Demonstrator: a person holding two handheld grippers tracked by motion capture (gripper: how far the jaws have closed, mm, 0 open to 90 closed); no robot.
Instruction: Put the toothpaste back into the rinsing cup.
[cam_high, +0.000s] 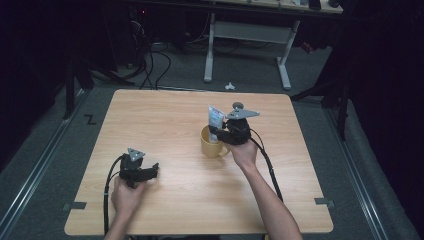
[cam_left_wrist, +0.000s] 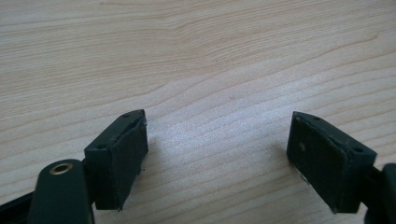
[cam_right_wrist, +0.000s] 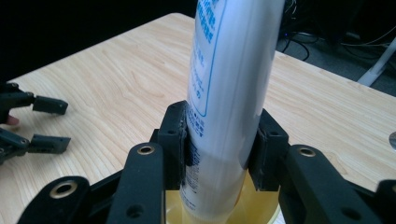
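A yellow mug (cam_high: 211, 144) stands near the middle of the wooden table (cam_high: 160, 110). A white tube with blue print (cam_high: 215, 120) stands upright, its lower end inside the mug (cam_right_wrist: 261, 209). My right gripper (cam_high: 231, 132) is shut on the tube (cam_right_wrist: 229, 84), both pads pressing its sides just above the mug's rim. My left gripper (cam_high: 151, 170) rests low over the table at the front left, open, with bare wood between its pads (cam_left_wrist: 122, 156). In the right gripper view the left gripper (cam_right_wrist: 49, 123) appears at the far left, its jaws apart.
Beyond the table's far edge stands a white desk frame (cam_high: 245, 35) with cables on the grey floor (cam_high: 155, 65). A small white object (cam_high: 229, 86) lies on the floor near the far edge. Black cables trail from both grippers toward the near edge.
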